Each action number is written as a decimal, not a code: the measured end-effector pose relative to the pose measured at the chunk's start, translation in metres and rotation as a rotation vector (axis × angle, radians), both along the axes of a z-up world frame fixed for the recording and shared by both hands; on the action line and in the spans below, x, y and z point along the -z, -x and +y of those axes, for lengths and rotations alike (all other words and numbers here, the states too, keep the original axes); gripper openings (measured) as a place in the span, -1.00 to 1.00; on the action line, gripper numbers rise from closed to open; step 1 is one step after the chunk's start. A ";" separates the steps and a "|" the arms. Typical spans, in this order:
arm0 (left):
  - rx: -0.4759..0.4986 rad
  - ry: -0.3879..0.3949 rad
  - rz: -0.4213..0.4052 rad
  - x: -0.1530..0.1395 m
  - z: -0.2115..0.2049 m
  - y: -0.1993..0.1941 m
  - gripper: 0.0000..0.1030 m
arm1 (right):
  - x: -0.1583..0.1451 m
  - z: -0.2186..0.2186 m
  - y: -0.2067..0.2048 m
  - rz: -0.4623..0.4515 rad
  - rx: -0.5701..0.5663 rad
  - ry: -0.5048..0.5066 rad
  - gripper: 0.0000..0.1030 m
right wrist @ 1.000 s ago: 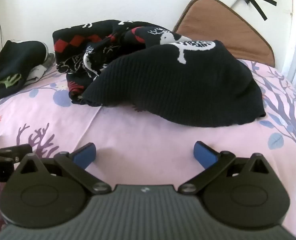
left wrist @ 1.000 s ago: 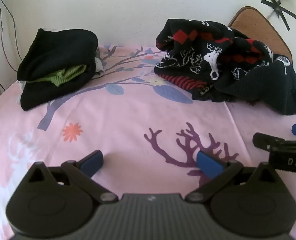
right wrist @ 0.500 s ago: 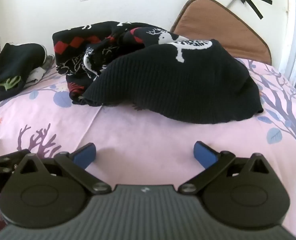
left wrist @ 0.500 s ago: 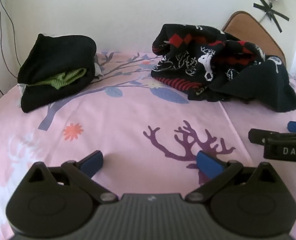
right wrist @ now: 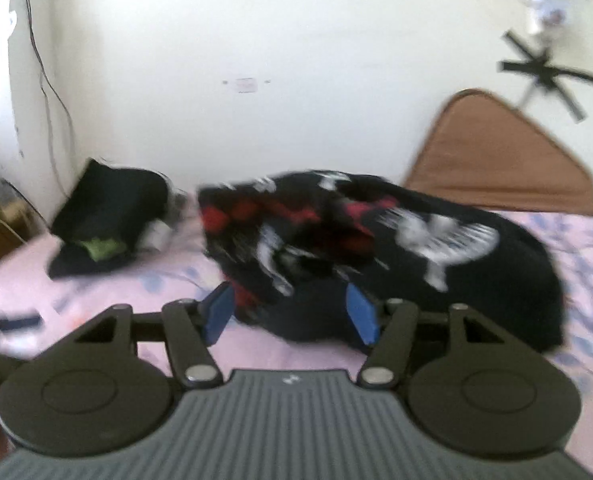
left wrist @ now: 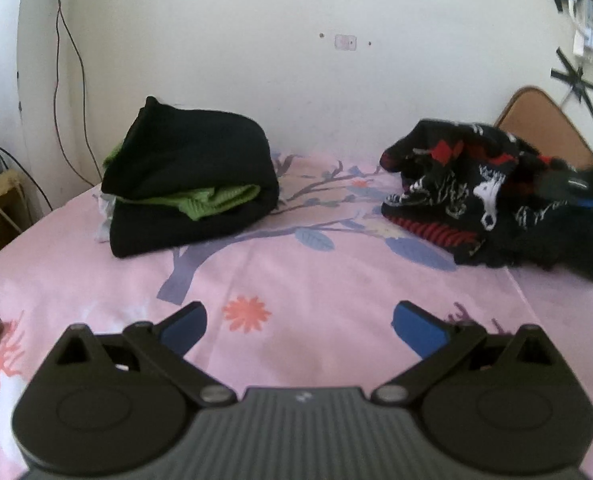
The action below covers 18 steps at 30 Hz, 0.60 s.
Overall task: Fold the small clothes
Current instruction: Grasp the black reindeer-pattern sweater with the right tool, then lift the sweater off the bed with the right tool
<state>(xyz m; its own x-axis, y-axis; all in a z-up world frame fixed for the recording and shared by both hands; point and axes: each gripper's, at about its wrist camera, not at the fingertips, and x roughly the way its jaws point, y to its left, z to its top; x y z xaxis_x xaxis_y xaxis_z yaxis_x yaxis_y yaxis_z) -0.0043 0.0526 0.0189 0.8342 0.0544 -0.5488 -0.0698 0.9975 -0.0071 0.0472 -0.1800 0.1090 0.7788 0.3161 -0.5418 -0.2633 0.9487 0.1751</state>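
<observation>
Crumpled black-red sweater lies heaped; both tools, left and right, gape empty.

Left gripper: black linkage arms are showing over a grey ribbed housing carrying a small white mark; blue pads are capping both fingers. Two round black discs are flanking the housing, silver pivot screws sitting at the inner joints, triangular cut-outs above. Right gripper: the same build is appearing, blurred, with blue pads, silver screws, grey ribbing, black discs.
</observation>
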 end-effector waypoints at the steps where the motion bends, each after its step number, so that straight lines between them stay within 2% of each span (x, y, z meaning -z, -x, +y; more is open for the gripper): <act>1: -0.004 0.007 -0.012 0.000 0.001 0.000 1.00 | 0.002 0.003 -0.014 0.018 -0.020 -0.027 0.64; 2: -0.008 0.013 -0.020 0.000 0.002 -0.001 1.00 | 0.006 0.007 -0.031 0.040 -0.041 -0.040 0.75; 6: -0.004 0.031 -0.032 0.003 0.004 0.003 0.99 | 0.026 0.029 -0.072 0.038 -0.031 -0.007 0.71; 7: -0.010 0.036 -0.033 0.003 0.005 0.007 0.97 | 0.028 0.035 -0.081 0.032 -0.043 0.019 0.46; 8: -0.016 0.041 -0.035 0.005 0.006 0.013 0.95 | 0.029 0.040 -0.090 0.041 -0.050 0.046 -0.20; 9: -0.018 0.051 -0.033 0.006 0.008 0.013 0.91 | 0.027 0.041 -0.088 0.063 -0.055 0.041 -0.53; 10: -0.023 0.063 -0.031 0.006 0.009 0.014 0.86 | 0.023 0.035 -0.090 0.102 -0.051 0.006 -0.74; 11: -0.025 0.072 -0.031 0.007 0.011 0.015 0.84 | 0.014 0.024 -0.088 0.110 -0.043 -0.055 -0.74; 13: -0.023 0.093 -0.032 0.008 0.015 0.015 0.69 | -0.010 -0.006 -0.073 0.060 -0.018 -0.172 -0.76; 16: -0.006 0.100 -0.031 0.007 0.015 0.016 0.62 | -0.058 -0.073 -0.034 -0.028 0.019 -0.336 -0.77; 18: 0.015 0.098 -0.041 0.006 0.014 0.017 0.61 | -0.082 -0.112 -0.007 -0.076 0.058 -0.369 -0.77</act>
